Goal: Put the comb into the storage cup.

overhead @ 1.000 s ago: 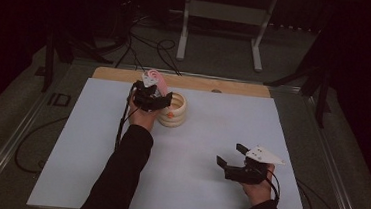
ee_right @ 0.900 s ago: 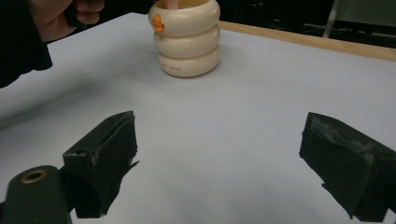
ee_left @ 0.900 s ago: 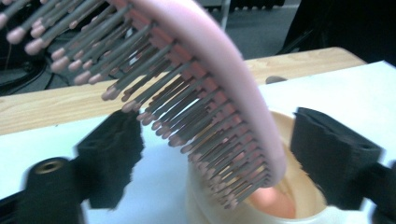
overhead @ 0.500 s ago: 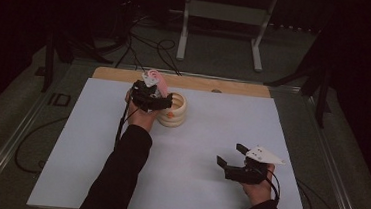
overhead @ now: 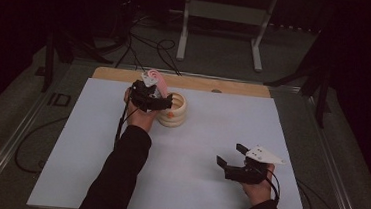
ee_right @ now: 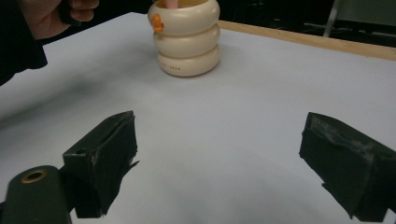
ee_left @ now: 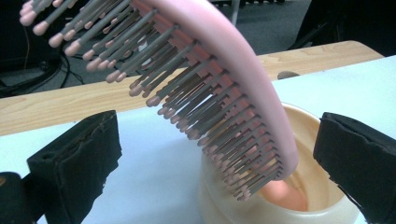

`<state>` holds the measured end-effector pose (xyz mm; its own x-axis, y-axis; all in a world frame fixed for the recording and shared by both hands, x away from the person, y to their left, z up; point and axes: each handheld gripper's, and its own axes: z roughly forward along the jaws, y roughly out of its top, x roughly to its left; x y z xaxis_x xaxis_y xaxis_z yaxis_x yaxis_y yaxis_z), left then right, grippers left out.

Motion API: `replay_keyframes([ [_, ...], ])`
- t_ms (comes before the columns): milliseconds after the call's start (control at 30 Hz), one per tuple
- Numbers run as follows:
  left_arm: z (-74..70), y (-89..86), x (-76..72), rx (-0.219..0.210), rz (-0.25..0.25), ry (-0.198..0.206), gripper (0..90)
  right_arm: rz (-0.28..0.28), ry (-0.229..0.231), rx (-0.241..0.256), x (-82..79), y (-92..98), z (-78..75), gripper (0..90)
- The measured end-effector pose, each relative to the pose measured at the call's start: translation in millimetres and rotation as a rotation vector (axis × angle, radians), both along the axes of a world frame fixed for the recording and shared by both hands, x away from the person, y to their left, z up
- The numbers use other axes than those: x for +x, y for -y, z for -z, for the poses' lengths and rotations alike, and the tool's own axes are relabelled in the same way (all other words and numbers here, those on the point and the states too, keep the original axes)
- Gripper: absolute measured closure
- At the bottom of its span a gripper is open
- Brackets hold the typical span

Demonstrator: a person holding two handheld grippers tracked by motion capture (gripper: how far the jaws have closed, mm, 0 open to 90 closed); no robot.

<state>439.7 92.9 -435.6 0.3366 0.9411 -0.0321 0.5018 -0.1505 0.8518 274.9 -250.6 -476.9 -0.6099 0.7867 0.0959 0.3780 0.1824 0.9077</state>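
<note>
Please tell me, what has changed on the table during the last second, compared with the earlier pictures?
Nothing has visibly changed. The left tongs stay open at the cream holder, on either side of the pink hairbrush that stands in it, handle down. The right tongs stay open above the white table, holding nothing.

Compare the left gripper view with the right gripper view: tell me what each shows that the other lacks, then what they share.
Left gripper view alone: the pink hairbrush close up, its grey bristles and its handle end sunk inside the cream holder, between wide-apart jaws. Right gripper view alone: the holder's three-ringed outside with a small orange figure, and the person's other hand. Both: the holder, white tabletop, wooden edge.
</note>
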Motion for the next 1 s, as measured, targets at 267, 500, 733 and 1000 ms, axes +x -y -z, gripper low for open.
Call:
replay_keyframes([
  [267, -2.0, 0.0, -4.2, 0.019, 0.012, 0.007, 0.5, -0.002, 0.001, -0.001, 0.0, -0.2, 0.2, 10.8],
  [500, -4.3, -3.6, -9.3, 0.009, 0.024, 0.013, 0.4, -0.002, 0.005, -0.004, -0.8, -1.0, -0.6, 10.8],
  [733, -10.8, -20.5, -21.8, -0.045, 0.04, 0.014, 0.5, 0.001, 0.002, -0.002, -0.8, -0.2, -0.4, 10.8],
  [1000, -12.9, -32.1, -42.6, -0.011, 0.083, 0.028, 0.5, 0.001, 0.004, -0.004, -0.9, -0.8, -0.4, 10.8],
])
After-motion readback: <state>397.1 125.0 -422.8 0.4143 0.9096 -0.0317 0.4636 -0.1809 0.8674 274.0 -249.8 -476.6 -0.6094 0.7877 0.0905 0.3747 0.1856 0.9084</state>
